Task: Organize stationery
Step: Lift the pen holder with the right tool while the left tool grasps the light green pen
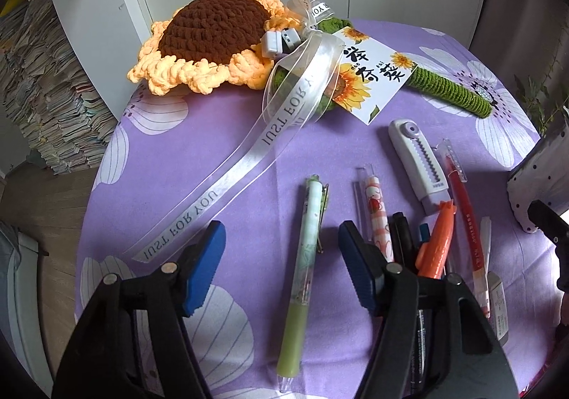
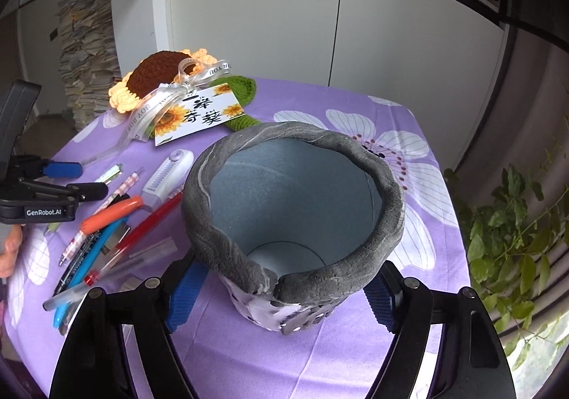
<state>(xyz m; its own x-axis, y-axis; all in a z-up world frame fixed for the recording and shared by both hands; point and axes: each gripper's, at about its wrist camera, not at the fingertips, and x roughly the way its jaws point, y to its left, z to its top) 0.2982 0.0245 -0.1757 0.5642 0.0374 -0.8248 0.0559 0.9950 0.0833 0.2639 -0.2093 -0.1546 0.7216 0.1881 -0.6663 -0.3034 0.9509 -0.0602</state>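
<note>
Your left gripper (image 1: 281,256) hung with fingers spread over the green pen (image 1: 302,278), which lay flat on the purple cloth (image 1: 213,157) beside the other pens; light, stiff and likely slippery, it looked best pinched mid-barrel. It had a pale printed barrel and an olive grip, while your right gripper (image 2: 284,296) stood spread around the empty grey pen holder (image 2: 295,207), pads near its base, contact unclear.

Left gripper (image 1: 281,264), right gripper (image 2: 281,296): black linkage arms, silver pivot pins, ribbed blue finger pads (image 1: 202,267). White "GenRobot.AI" marking at mid-left frame edge; bare skin beneath.
</note>
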